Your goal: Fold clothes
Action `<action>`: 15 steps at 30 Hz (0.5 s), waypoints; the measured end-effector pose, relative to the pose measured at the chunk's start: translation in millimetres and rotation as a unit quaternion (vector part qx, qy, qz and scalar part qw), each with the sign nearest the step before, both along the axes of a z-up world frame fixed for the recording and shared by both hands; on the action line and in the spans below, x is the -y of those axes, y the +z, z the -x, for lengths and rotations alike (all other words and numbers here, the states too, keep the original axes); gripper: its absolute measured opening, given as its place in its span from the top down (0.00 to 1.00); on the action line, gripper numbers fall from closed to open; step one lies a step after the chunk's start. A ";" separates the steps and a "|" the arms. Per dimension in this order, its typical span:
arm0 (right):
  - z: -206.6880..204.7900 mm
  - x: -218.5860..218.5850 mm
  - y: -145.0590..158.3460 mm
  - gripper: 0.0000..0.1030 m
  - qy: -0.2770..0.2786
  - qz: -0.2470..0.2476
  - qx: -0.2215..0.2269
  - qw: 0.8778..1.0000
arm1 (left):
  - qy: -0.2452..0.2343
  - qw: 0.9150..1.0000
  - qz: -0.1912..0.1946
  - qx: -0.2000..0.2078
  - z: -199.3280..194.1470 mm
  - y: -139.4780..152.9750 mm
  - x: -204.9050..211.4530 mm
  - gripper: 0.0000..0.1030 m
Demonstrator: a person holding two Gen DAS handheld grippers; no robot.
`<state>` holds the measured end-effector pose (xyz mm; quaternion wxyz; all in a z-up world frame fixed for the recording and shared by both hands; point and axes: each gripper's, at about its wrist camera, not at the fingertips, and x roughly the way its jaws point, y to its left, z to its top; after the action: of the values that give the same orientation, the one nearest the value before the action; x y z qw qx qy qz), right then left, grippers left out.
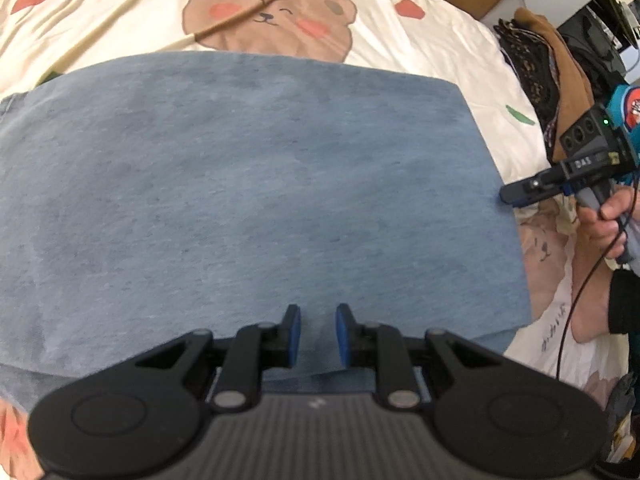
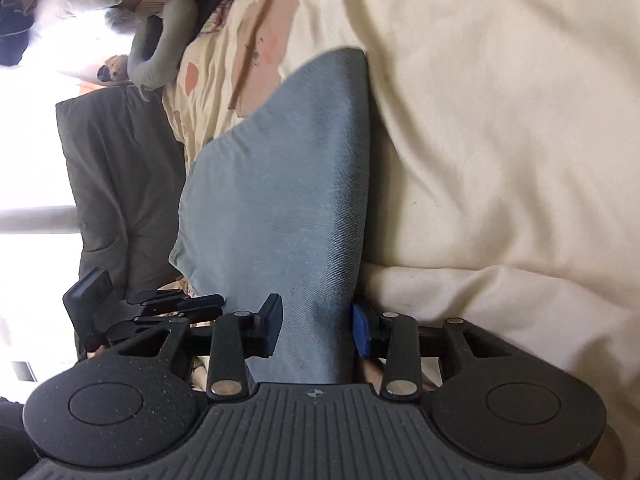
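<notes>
A blue garment (image 1: 248, 184) lies flat as a folded rectangle on a bear-print quilt (image 1: 400, 44). My left gripper (image 1: 318, 332) hovers over its near edge, fingers a narrow gap apart and open, with cloth showing below the gap. At the garment's right edge sits my right gripper (image 1: 516, 194), held by a hand (image 1: 604, 220). In the right wrist view the right gripper (image 2: 316, 330) is open, turned sideways, and the blue garment (image 2: 296, 184) runs between its two fingers. The left gripper (image 2: 216, 302) shows at the left there.
A wooden stick (image 1: 224, 20) lies across the quilt beyond the garment. Dark clothes (image 1: 532, 64) are piled at the bed's right edge. A grey cushion or chair (image 2: 120, 184) stands beside the bed. A black cable (image 1: 576, 300) hangs from the right gripper.
</notes>
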<state>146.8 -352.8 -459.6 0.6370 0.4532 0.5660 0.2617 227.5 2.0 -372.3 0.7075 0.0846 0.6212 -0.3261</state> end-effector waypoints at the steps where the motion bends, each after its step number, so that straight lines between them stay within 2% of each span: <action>1: -2.4 -4.1 -3.8 0.63 -0.001 -0.005 -0.002 1.000 | 0.002 1.000 -0.001 0.001 -0.4 0.4 -1.2 0.81; 4: -5.3 -6.2 -5.8 0.63 -0.001 -0.005 -0.002 1.000 | 0.010 1.000 -0.004 0.004 -2.1 2.2 -5.8 0.81; 5: -6.1 -6.6 -6.3 0.68 -0.001 -0.005 -0.002 1.000 | 0.011 1.000 -0.005 0.005 -2.7 2.5 -6.3 0.81; 6: -6.9 -7.0 -6.7 0.80 -0.001 -0.005 -0.002 1.000 | 0.011 1.000 -0.006 0.006 -3.3 2.3 -6.3 0.81; 7: -7.8 -7.4 -7.2 0.87 -0.002 -0.005 -0.002 1.000 | 0.012 1.000 -0.007 0.007 -3.9 1.9 -6.2 0.81; 8: -8.6 -7.9 -7.6 0.91 -0.002 -0.004 -0.002 1.000 | 0.013 1.000 -0.008 0.008 -4.4 1.5 -6.1 0.81; 15: -14.5 -10.8 -10.8 0.91 -0.002 -0.003 -0.003 1.000 | 0.010 1.000 -0.010 0.011 -4.5 -2.2 -2.1 0.81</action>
<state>161.4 -342.0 -470.4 0.6347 0.4568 0.5661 0.2607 232.0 4.1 -374.4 0.7165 0.0888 0.6174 -0.3124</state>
